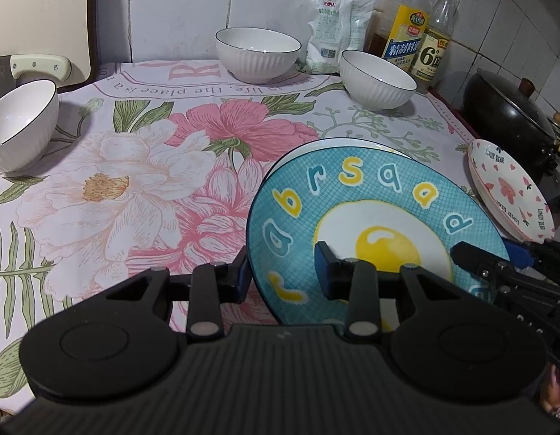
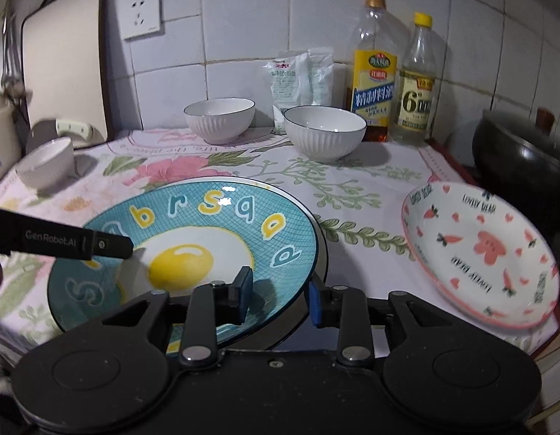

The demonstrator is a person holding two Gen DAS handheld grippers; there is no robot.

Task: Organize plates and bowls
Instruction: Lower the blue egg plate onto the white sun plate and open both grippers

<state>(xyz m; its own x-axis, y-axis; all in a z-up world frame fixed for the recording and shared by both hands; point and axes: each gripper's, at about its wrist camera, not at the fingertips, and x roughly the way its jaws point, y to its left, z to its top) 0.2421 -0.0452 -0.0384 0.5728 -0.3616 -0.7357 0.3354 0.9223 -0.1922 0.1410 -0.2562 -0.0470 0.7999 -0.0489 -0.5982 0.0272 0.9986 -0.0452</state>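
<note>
Blue plate (image 2: 214, 224) tilted over the floral cloth (image 1: 135, 166). Left gripper (image 1: 283, 272) and right gripper (image 2: 278, 299) straddle its rim, jaws spread, not pinching.

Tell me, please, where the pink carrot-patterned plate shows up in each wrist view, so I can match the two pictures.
Left wrist view: the pink carrot plate sits at the far right edge, beyond the blue egg plate.
Right wrist view: the same plate fills the right side, near the front table edge.
Shared landmark: the yellow-labelled oil bottle against the tiled wall.
</note>
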